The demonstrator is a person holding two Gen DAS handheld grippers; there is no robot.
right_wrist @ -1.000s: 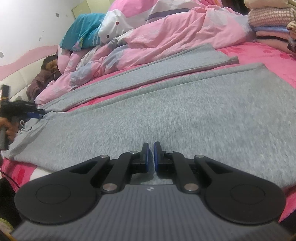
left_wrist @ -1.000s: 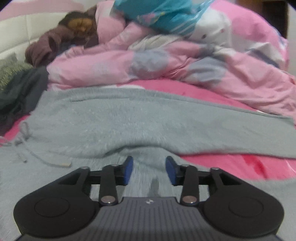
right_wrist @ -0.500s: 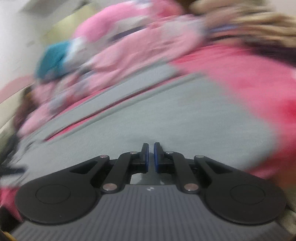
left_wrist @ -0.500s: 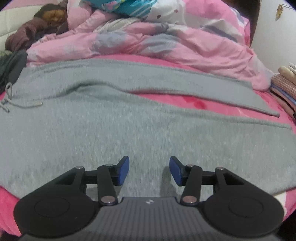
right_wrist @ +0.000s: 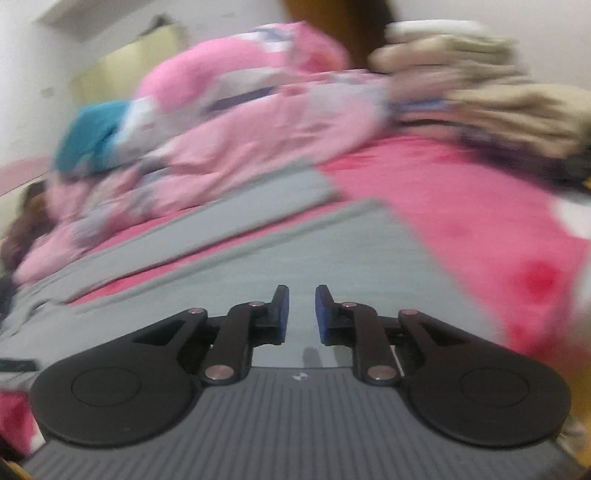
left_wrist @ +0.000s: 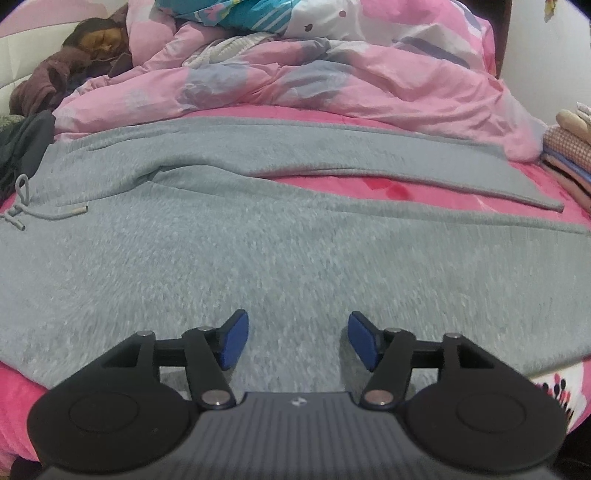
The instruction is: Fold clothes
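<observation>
Bed (left_wrist: 424,188) carrying grey trousers (left_wrist: 229,236) spread flat, legs apart, drawstring (left_wrist: 22,206) at the waist end. Left gripper (left_wrist: 297,339), jaws wide apart and empty, hangs low over the near leg; right gripper (right_wrist: 302,314), jaws slightly apart and empty, near the hem. Judged advice: pinch only the near leg's edge, both ends level, to lay it squarely on the far leg.

At my twelve o'clock a rumpled pink duvet (left_wrist: 332,85) is heaped on the bed's pink sheet (left_wrist: 424,192), a teal pillow (left_wrist: 236,14) on top. Brown clothes (left_wrist: 62,70) at ten o'clock; a folded stack (left_wrist: 569,155) at two.
</observation>
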